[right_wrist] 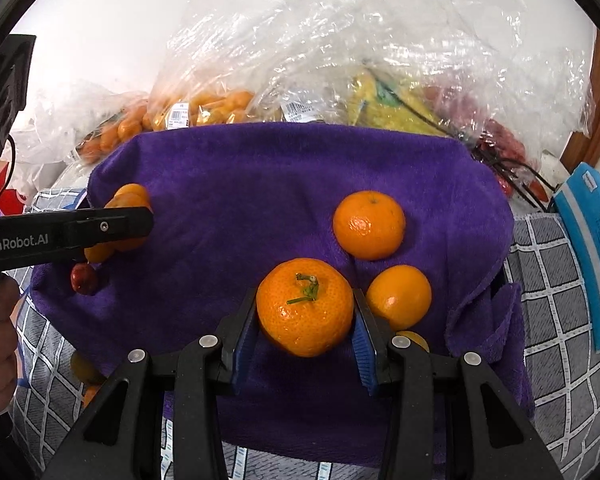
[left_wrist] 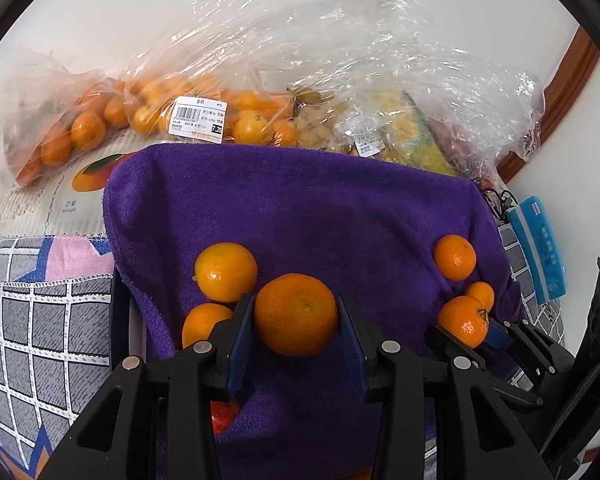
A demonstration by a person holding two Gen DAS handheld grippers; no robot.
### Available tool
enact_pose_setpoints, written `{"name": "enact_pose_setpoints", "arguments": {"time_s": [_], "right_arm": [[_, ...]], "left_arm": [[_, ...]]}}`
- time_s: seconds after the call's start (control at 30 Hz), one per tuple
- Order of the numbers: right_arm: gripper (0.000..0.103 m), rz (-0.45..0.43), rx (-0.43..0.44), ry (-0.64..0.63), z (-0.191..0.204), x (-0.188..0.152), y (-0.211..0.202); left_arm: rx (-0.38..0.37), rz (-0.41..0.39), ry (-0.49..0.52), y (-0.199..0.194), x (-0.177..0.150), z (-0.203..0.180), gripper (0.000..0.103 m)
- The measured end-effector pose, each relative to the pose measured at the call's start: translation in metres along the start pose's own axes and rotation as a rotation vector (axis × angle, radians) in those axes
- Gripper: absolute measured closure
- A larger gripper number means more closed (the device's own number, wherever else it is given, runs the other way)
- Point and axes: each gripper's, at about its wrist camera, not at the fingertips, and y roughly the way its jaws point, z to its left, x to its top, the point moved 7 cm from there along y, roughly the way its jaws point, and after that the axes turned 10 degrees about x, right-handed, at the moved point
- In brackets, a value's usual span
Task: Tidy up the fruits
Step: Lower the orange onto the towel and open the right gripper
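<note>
A purple towel (left_wrist: 300, 208) holds several loose mandarins. My left gripper (left_wrist: 296, 304) is shut on a large mandarin (left_wrist: 296, 316) just above the towel. Two more mandarins (left_wrist: 225, 272) lie close to its left finger. To the right, my right gripper (left_wrist: 466, 326) is shut on a stemmed mandarin (left_wrist: 462, 320). In the right wrist view the right gripper (right_wrist: 305, 300) clamps that stemmed mandarin (right_wrist: 305, 308) between blue pads over the towel (right_wrist: 260, 184). Two mandarins (right_wrist: 369, 225) lie just right of it. My left gripper (right_wrist: 140, 222) reaches in from the left, half hiding other mandarins.
Clear plastic bags of small oranges (left_wrist: 148, 116) and yellow and red fruit (right_wrist: 400, 112) crowd the back against a white wall. A small red fruit (right_wrist: 83, 278) lies on the towel's left part. A blue packet (right_wrist: 592, 248) lies right. A grey checked cloth (left_wrist: 40, 340) surrounds the towel.
</note>
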Motion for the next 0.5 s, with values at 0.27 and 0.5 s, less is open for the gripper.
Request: {"name": "enact_pose_setpoints", "arguments": {"time_s": [0.27,0.5], "right_arm": [[0.058,0.002,0.014,0.016,0.0,0.0,-0.004],[0.055,-0.02,0.012,0.024,0.002,0.003,-0.016]], "left_arm": [[0.015,-0.01,0.043,-0.001,-0.005,-0.005,0.064],[0.023,-0.004,0.059,-0.005,-0.009,-0.008,0.055]]}}
